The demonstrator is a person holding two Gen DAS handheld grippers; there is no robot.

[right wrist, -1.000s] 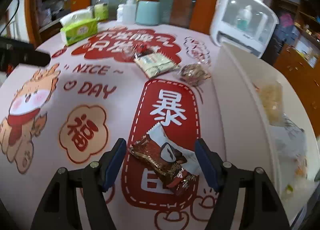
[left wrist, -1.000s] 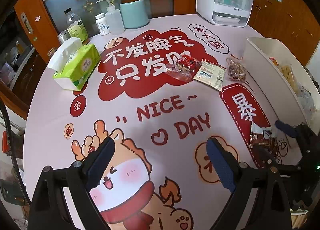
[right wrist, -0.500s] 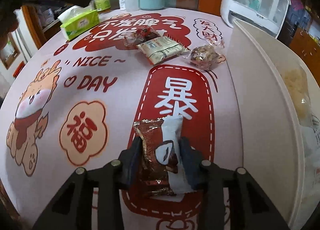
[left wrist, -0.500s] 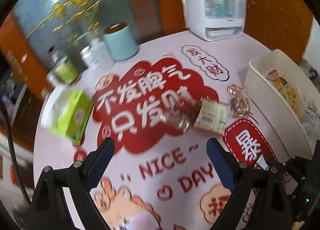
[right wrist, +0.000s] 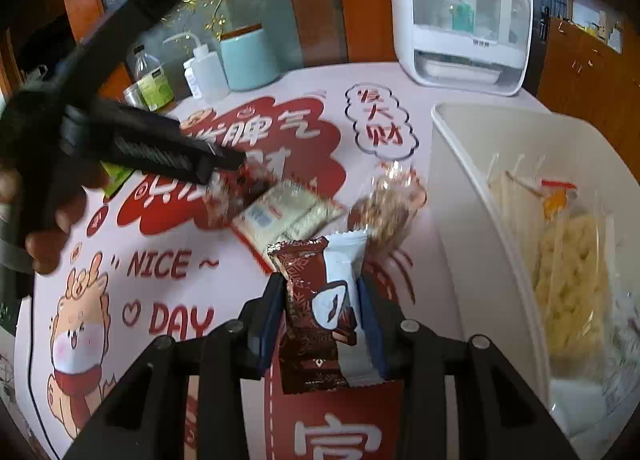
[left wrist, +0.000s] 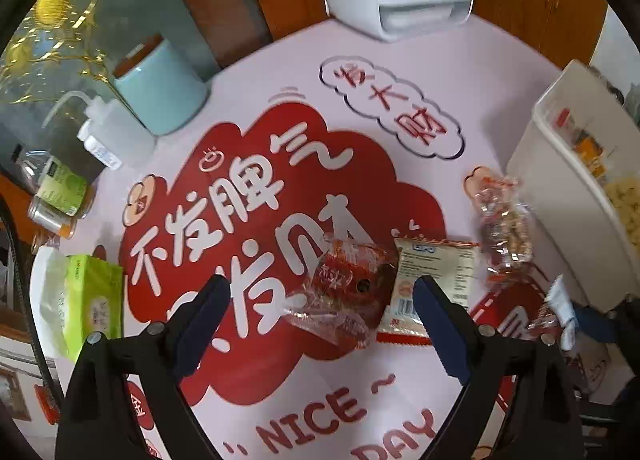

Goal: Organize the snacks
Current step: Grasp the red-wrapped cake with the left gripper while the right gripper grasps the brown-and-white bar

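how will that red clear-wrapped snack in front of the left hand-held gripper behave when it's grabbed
The red snack packet looks crinkly and loose-edged, so the film will probably crumple and flop. Its glossy wrap may slip. It seems small and flat, so likely light and apt to slide if nudged.

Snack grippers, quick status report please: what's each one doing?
Right gripper shut on brown-and-white chocolate wrapper. Left gripper open above red clear-wrapped snack. White plastic bin alongside, nothing blocking.

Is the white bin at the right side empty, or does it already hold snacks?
Not empty. The white bin already holds snacks: a clear bag of pale yellow pieces lies inside, with other wrappers.
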